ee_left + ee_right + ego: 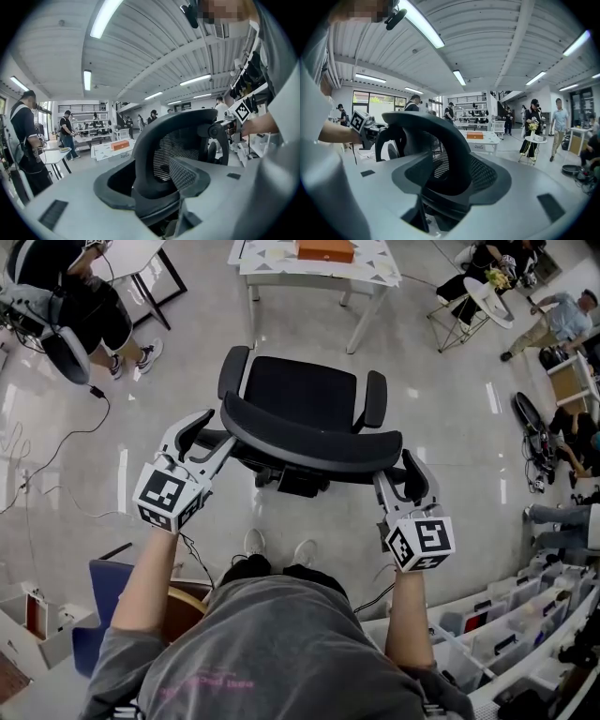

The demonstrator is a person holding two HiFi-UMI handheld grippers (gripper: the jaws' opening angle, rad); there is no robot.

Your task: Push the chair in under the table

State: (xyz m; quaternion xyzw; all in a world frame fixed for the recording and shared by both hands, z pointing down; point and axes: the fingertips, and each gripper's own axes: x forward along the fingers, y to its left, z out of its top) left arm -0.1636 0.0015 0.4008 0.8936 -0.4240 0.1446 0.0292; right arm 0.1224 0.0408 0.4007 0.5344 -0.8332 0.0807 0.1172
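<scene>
A black office chair (305, 395) stands on the shiny floor, its seat facing the white table (281, 268) further back, with open floor between them. Its curved backrest top (309, 442) is nearest me. My left gripper (211, 432) straddles the backrest's left end, and its jaws stand wide. My right gripper (398, 474) straddles the right end, jaws wide as well. In both gripper views the mesh backrest (178, 136) (436, 136) lies between the grey jaws, with no pad seen pressing on it.
An orange box (325, 249) lies on the table. A seated person (75, 296) and floor cables (56, 456) are at left. A small round table (492, 301) and people are at back right. Shelves of bins (525, 624) stand at my right, a blue seat (103, 587) at my left.
</scene>
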